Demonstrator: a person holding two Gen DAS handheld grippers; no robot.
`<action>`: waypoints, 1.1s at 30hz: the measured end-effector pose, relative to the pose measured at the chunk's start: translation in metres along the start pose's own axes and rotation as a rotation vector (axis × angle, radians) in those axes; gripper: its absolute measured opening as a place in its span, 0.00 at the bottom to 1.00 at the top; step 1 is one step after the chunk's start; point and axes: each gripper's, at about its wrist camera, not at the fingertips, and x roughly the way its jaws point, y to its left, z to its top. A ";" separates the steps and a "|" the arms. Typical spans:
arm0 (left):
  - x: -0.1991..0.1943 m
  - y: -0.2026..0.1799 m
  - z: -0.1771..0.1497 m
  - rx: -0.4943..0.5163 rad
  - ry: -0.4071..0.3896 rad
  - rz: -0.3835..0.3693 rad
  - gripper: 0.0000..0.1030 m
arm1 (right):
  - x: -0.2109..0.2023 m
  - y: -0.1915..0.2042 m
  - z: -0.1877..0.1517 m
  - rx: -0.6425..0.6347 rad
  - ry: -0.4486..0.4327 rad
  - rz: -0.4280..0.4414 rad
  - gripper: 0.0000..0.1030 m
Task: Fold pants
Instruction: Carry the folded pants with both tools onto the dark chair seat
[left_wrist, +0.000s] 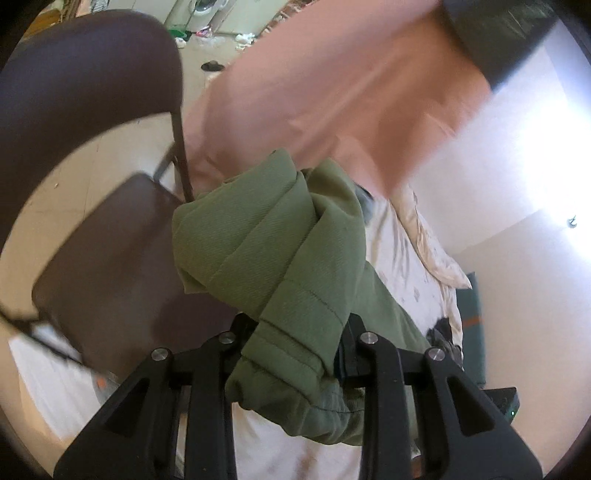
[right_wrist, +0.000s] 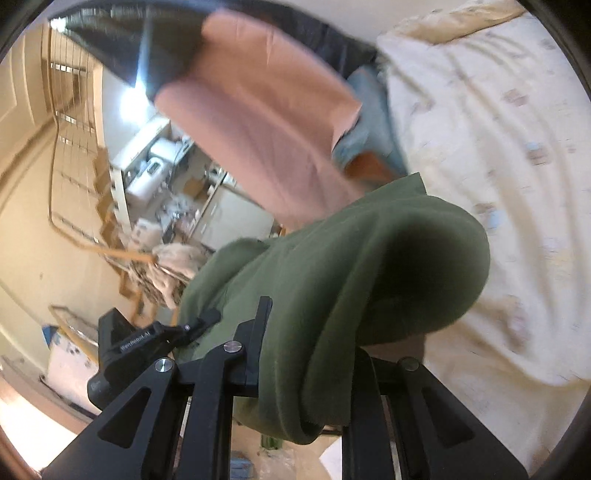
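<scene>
The green pants (left_wrist: 273, 236) hang bunched in the air above the bed (left_wrist: 402, 258), gripped at two places and lifted clear of the pale sheet. In the left wrist view a hemmed, stitched edge of the cloth runs down between the two black fingers of the left gripper (left_wrist: 295, 332), whose jaws are clenched on it; the cloth folds over itself in thick rolls beyond the fingertips and a further loop sags below them. In the right wrist view the right gripper (right_wrist: 306, 354) is likewise closed on the pants (right_wrist: 369, 258), with a thick fold pinched between its fingers and a rounded bulge of green cloth swelling out past them.

Beyond the pants in both views hangs a pink garment (left_wrist: 332, 92), blurred, with a dark sleeve-like shape (left_wrist: 498, 33) above it. To the left of the pants in the left wrist view stands a dark brown folding chair (left_wrist: 92, 92), its seat just beside the bed's edge. The bed's cream quilt (right_wrist: 498, 166), printed with faint small patches, lies to the right of the pants in the right wrist view. To the left of the pants there, the left gripper's black body (right_wrist: 125, 347) shows, and farther off a cluttered room with a white appliance (right_wrist: 147, 173) and a wooden rack (right_wrist: 74, 147).
</scene>
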 end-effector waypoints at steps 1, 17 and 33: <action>0.006 0.017 0.008 -0.009 -0.014 -0.009 0.24 | 0.018 -0.004 -0.002 -0.002 0.013 0.010 0.15; 0.127 0.258 -0.047 -0.155 0.169 0.248 0.65 | 0.176 -0.156 -0.159 0.159 0.468 -0.137 0.41; 0.131 0.121 -0.023 0.421 0.121 0.376 0.52 | 0.135 -0.080 -0.090 -0.279 0.417 -0.346 0.36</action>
